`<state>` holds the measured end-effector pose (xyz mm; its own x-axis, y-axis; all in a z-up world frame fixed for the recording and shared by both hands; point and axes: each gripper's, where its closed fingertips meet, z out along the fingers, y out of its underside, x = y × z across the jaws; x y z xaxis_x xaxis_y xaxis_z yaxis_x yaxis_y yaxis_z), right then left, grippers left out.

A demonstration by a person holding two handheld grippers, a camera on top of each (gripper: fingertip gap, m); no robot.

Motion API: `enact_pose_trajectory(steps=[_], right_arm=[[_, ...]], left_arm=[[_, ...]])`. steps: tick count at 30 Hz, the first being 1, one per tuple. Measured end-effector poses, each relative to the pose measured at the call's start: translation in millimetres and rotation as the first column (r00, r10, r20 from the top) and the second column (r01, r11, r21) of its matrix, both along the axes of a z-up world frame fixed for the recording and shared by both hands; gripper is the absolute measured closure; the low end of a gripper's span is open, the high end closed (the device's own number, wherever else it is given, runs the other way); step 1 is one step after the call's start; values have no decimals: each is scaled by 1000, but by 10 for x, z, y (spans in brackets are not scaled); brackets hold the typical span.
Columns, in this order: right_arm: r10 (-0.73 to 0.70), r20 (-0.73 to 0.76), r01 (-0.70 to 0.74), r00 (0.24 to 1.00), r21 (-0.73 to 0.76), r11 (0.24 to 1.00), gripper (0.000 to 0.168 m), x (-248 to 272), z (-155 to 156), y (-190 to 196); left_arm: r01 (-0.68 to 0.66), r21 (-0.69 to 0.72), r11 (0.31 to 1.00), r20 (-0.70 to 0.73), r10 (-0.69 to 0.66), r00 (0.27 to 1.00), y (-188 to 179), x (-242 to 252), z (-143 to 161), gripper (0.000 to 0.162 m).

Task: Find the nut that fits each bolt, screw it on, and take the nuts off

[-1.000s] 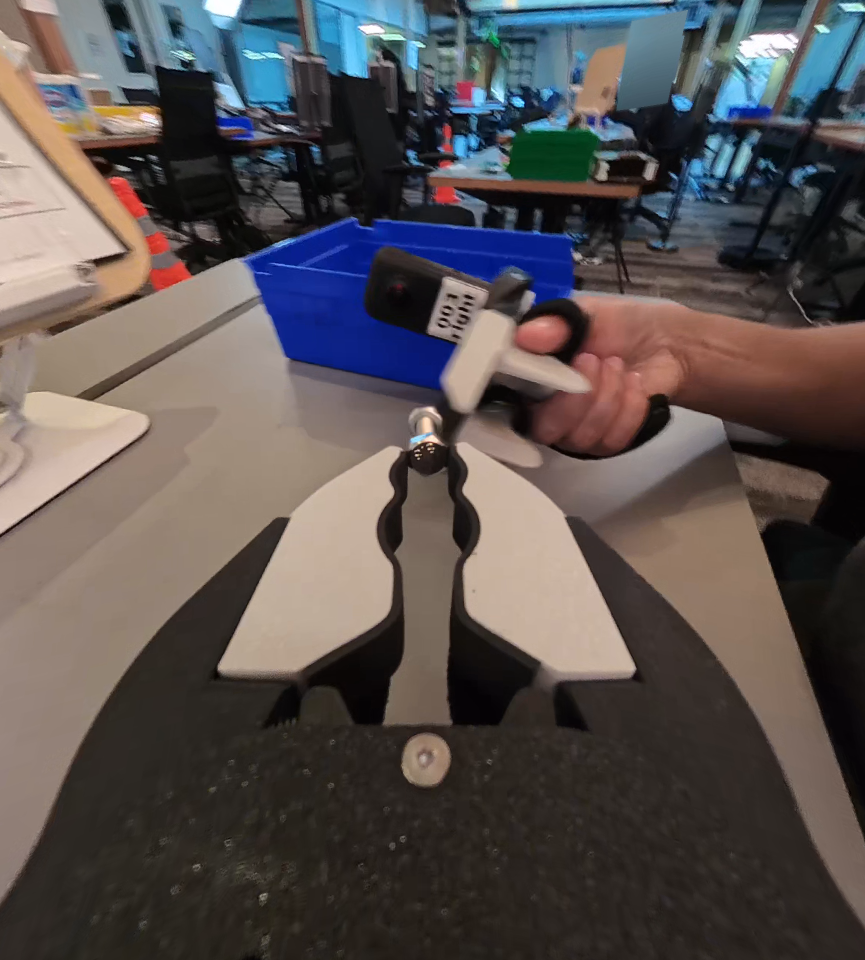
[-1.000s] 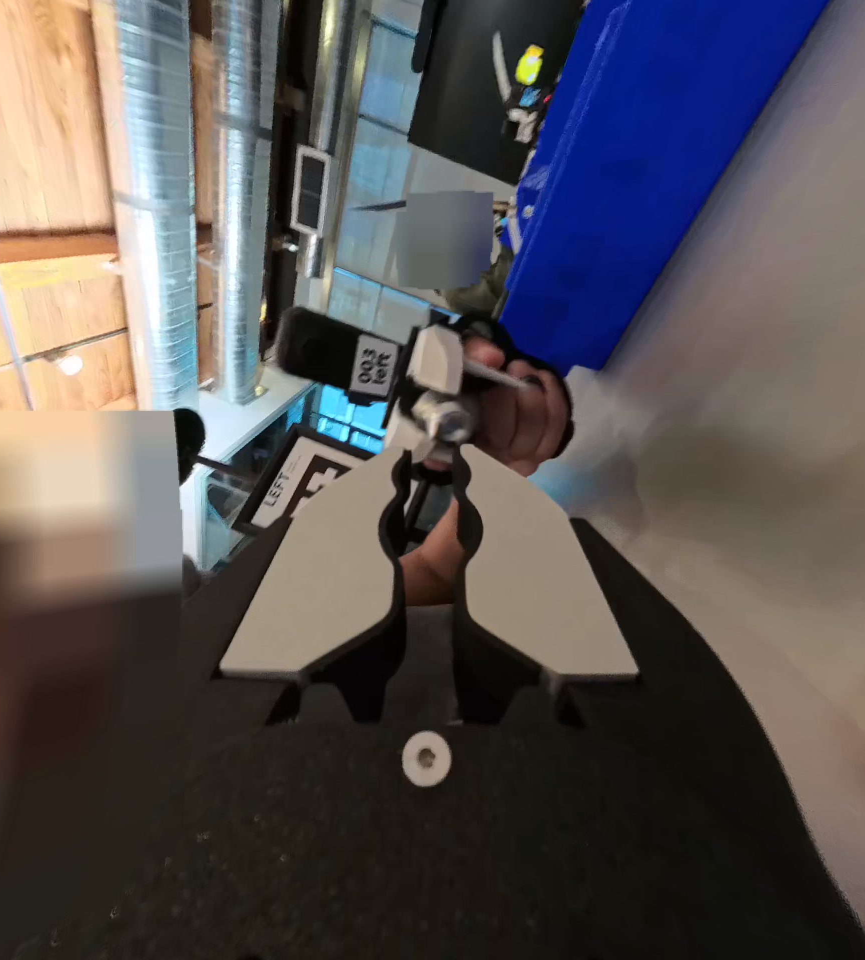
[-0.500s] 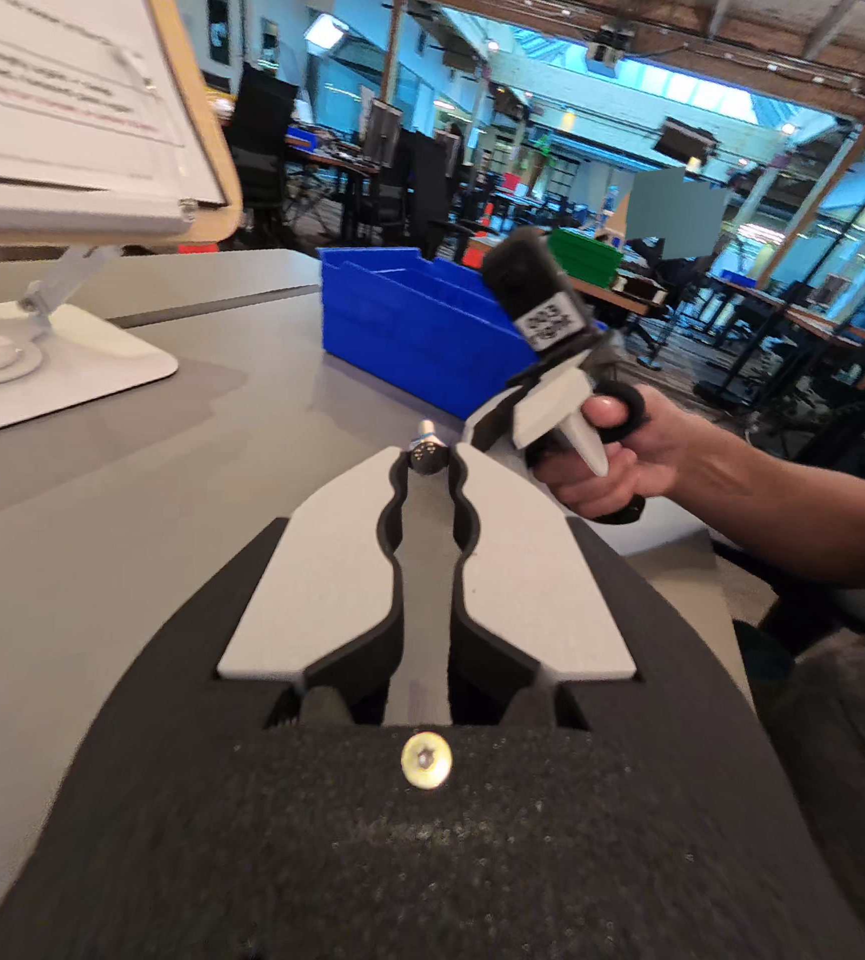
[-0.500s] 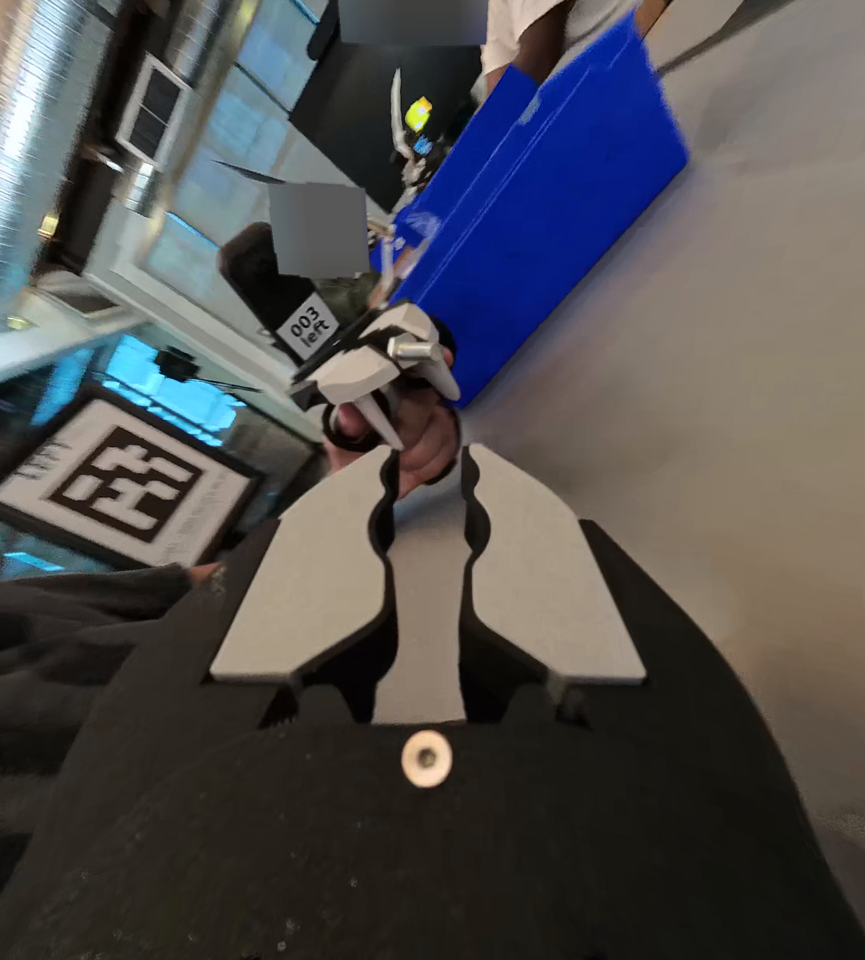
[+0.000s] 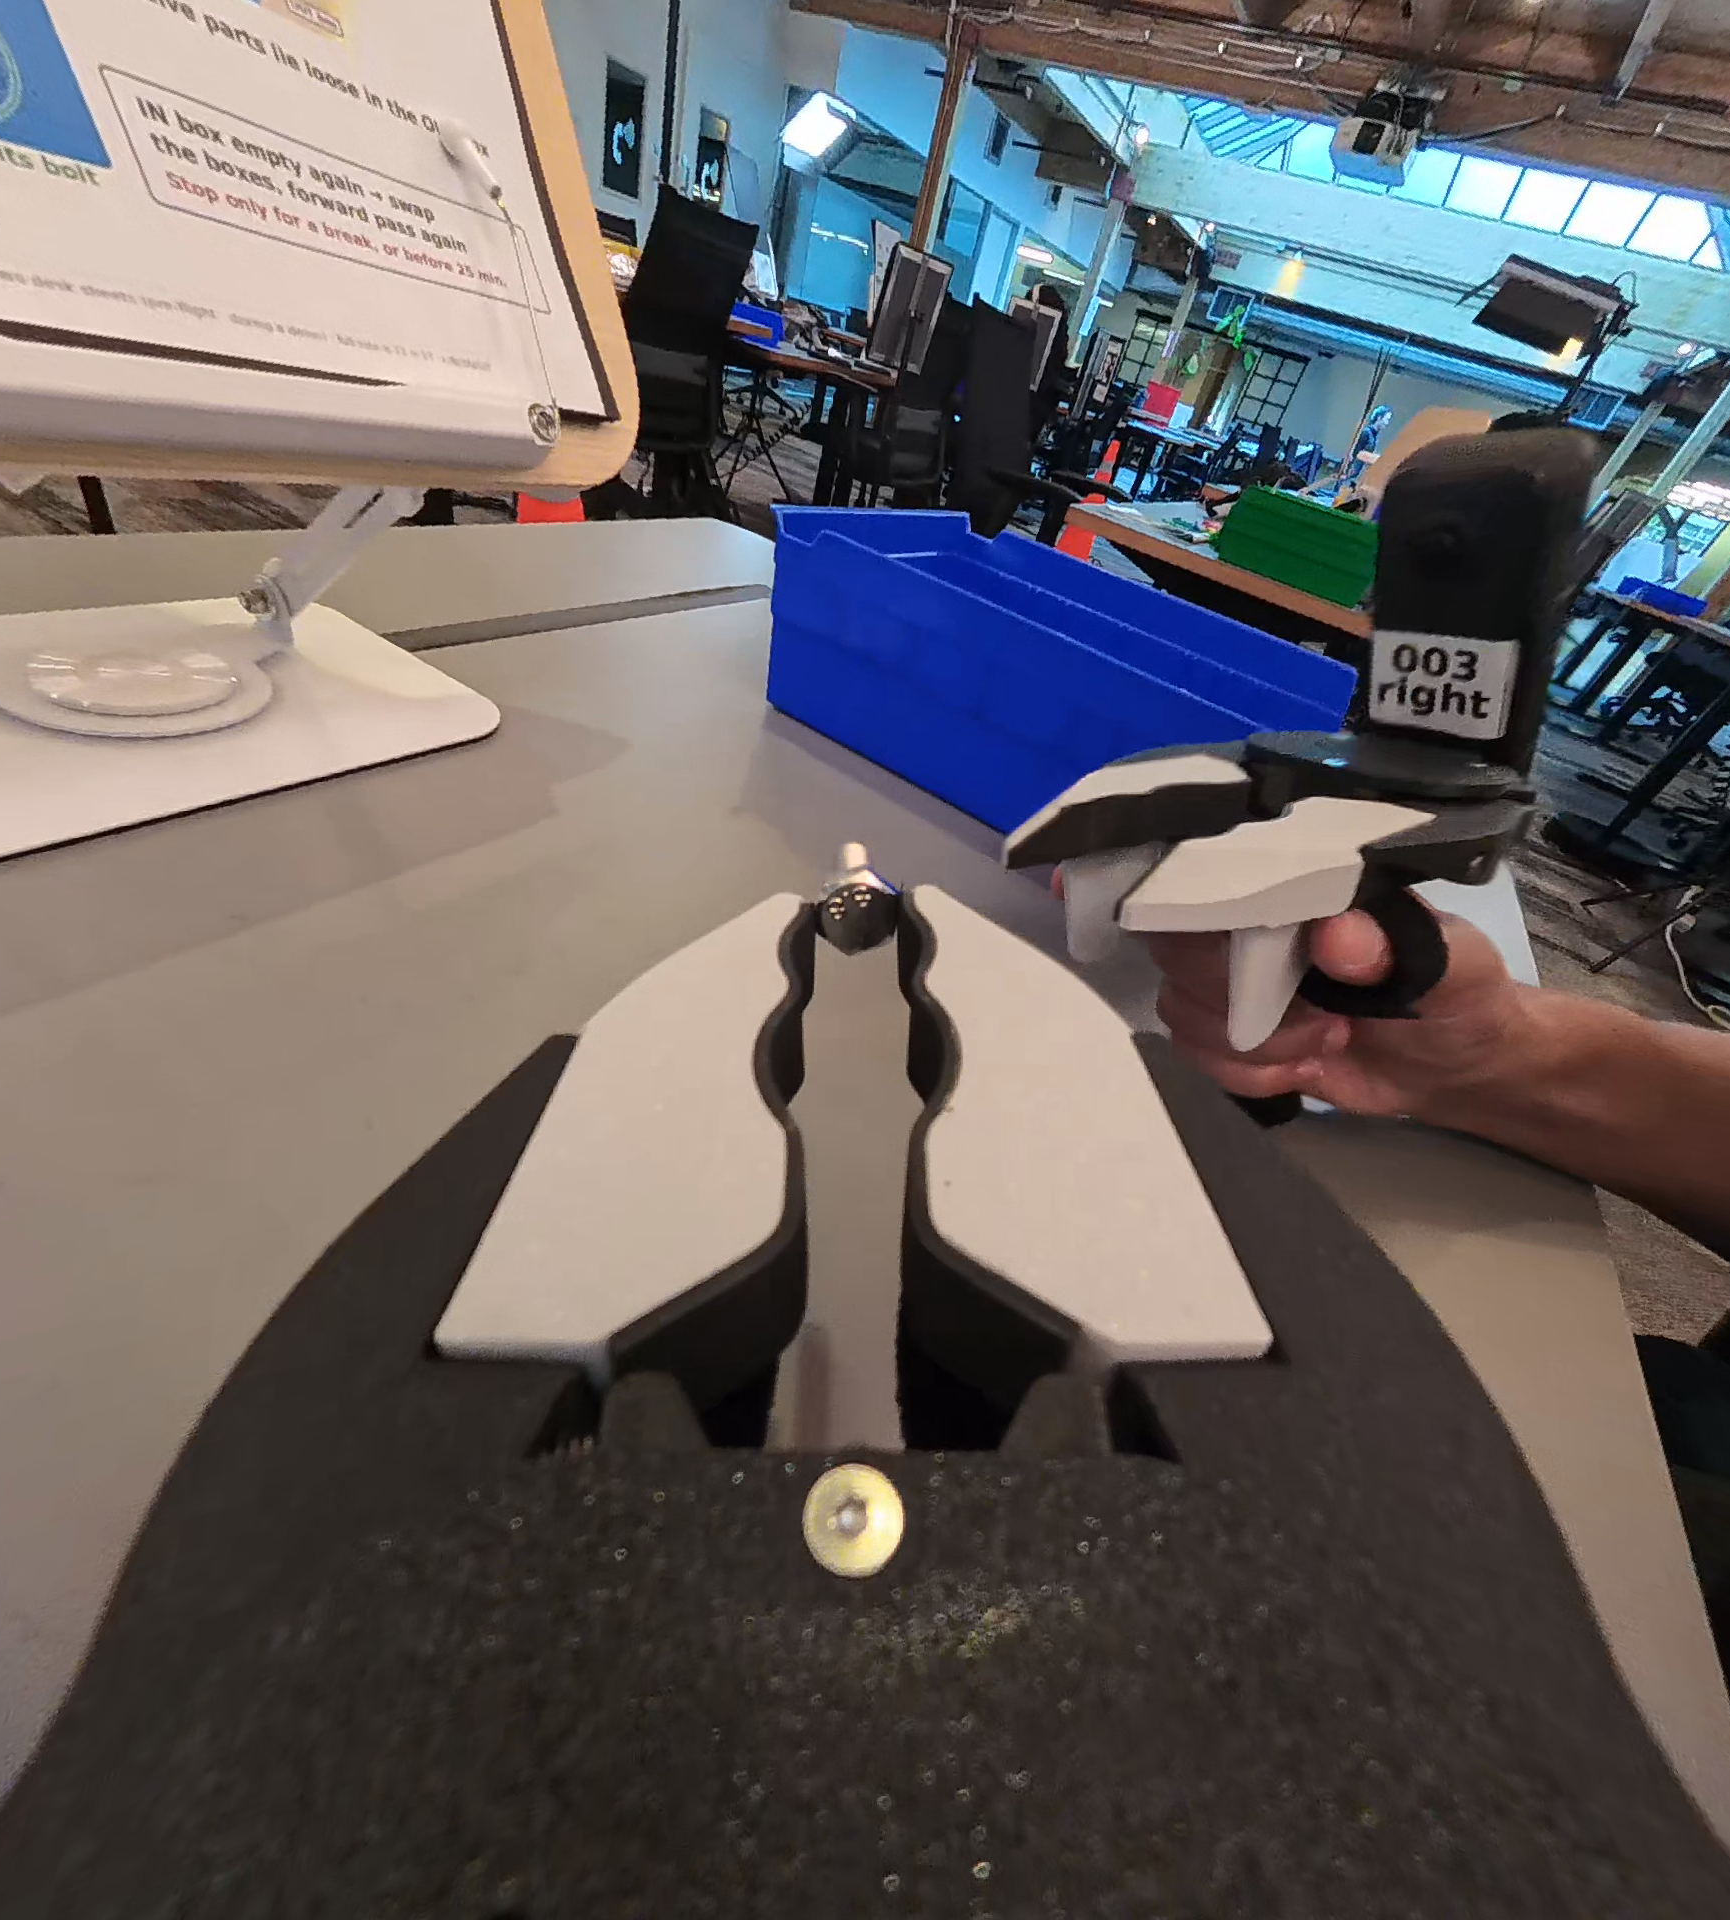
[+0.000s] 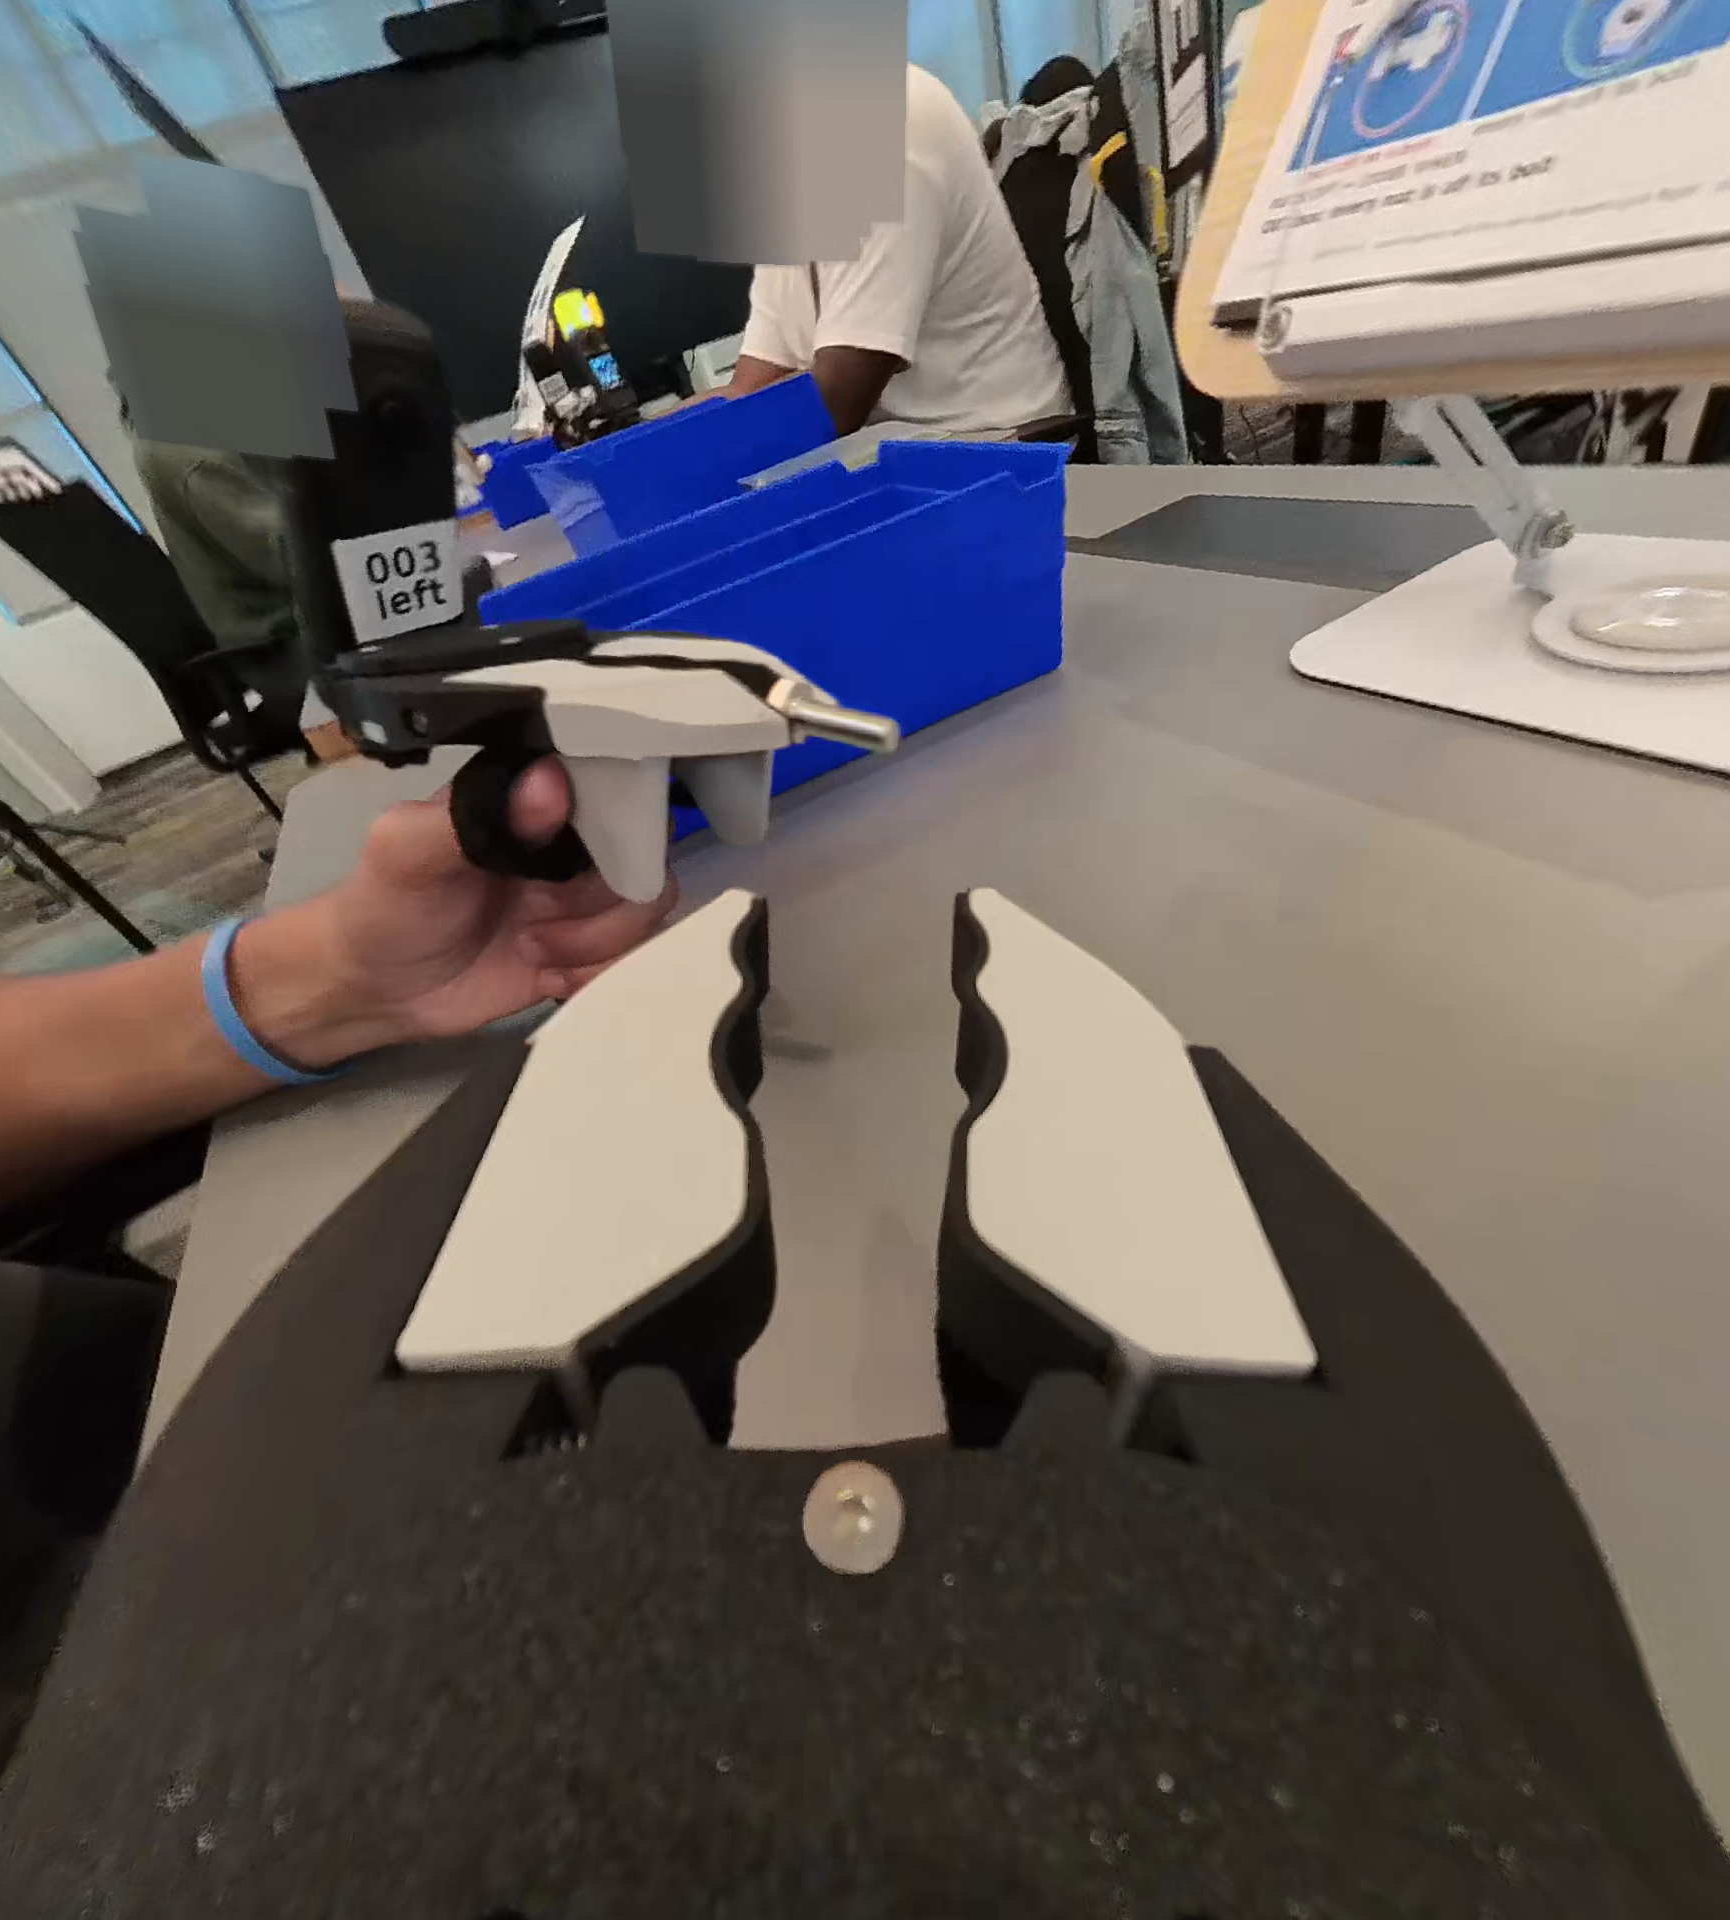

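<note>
Bolt head-on in left gripper jaws, shank mostly hidden.

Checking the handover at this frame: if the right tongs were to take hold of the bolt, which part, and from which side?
The bare shank. The left tongs already clamp the bolt by its hex head, so only the shaft sticks out forward, clear of the grey table. The open right tongs could come in from the free tip end or across the shank, probably closing well short of the head.

Bare table lies ahead; blue bin and stand base probably flank it.
</note>
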<state>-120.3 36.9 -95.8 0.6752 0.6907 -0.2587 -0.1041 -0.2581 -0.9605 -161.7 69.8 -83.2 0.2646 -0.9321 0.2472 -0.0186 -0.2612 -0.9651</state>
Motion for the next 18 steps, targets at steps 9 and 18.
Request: enact_pose_trajectory(steps=[9,18], right_arm=[[535,675,-424,508,-344,838,137,-240,-467,-1345],[494,867,-606,62,-361,709,141,-253,-813,-1487]], left_arm=[[14,-13,1000,-6,-14,1000,-11,20,-24,148],[33,-49,998,11,-32,999,4,-29,-33,148]])
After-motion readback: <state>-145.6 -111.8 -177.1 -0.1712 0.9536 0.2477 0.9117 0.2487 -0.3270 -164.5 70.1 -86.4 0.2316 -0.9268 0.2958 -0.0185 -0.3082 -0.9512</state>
